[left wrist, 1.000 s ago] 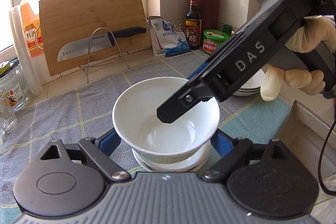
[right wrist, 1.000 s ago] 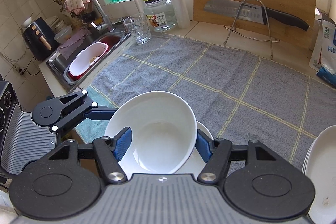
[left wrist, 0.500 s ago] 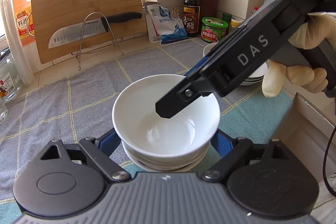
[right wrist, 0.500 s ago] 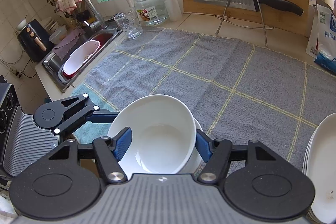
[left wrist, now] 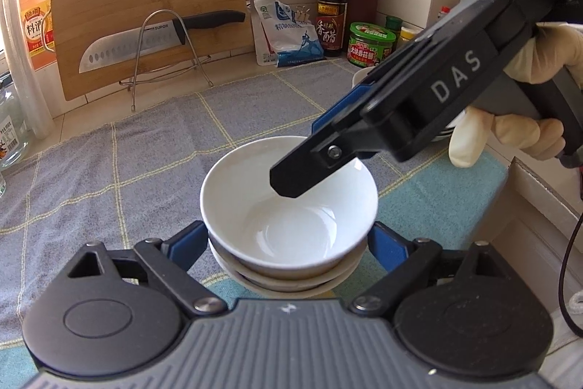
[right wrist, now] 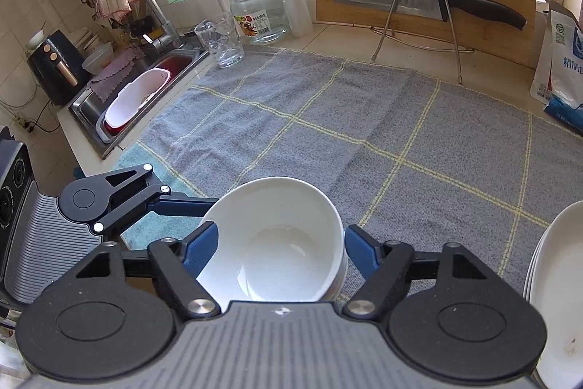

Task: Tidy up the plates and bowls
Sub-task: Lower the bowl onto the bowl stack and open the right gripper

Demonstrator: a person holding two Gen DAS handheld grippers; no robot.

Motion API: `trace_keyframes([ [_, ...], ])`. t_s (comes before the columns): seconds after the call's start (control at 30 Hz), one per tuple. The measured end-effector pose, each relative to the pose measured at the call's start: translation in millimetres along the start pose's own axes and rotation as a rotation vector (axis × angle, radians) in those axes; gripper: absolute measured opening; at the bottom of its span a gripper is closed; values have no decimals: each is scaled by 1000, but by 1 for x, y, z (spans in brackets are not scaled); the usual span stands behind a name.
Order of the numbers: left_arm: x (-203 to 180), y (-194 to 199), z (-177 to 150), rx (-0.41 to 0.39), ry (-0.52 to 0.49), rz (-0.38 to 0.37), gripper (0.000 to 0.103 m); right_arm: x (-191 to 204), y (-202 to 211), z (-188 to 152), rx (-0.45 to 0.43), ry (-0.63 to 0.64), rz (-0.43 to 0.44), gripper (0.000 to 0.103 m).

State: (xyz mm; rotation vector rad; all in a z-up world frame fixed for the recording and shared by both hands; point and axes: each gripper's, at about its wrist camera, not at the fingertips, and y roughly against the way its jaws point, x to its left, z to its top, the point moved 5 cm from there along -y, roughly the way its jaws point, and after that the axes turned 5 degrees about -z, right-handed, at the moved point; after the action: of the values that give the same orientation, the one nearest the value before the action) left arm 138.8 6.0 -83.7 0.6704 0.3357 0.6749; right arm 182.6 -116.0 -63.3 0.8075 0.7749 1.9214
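- A second ago my right gripper (right wrist: 280,243) pinched the top bowl's rim with one finger inside it; now its jaws are opening and both blue pads stand outside the rim, apart from it.
- My left gripper (left wrist: 288,245) has spread slightly too and is opening; its pads flank the bowl stack (left wrist: 288,265) without pressing.
- The top bowl (right wrist: 273,239), empty and white, now sits nested in the stack on the checked cloth (right wrist: 364,141), at 6 o'clock in both views.
- A pile of white plates (right wrist: 554,279) lies at 4 o'clock in the right view, cut by the frame edge.
- The sink (right wrist: 87,104) at 9 o'clock holds a white-and-red basin (right wrist: 136,97).
- The lower bowls are mostly hidden; I cannot count them.
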Motion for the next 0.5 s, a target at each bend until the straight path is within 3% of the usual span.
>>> trace_keyframes([
  [0.17,2,2,-2,1,21,-21,97,1,6,1,-36,21,-3,100],
  [0.33,1,11,-4,-20,35,-26,99,4,14,-3,-75,69,0,102],
  [0.5,6,25,-6,-93,78,10,100,6,36,-15,-163,197,11,103],
])
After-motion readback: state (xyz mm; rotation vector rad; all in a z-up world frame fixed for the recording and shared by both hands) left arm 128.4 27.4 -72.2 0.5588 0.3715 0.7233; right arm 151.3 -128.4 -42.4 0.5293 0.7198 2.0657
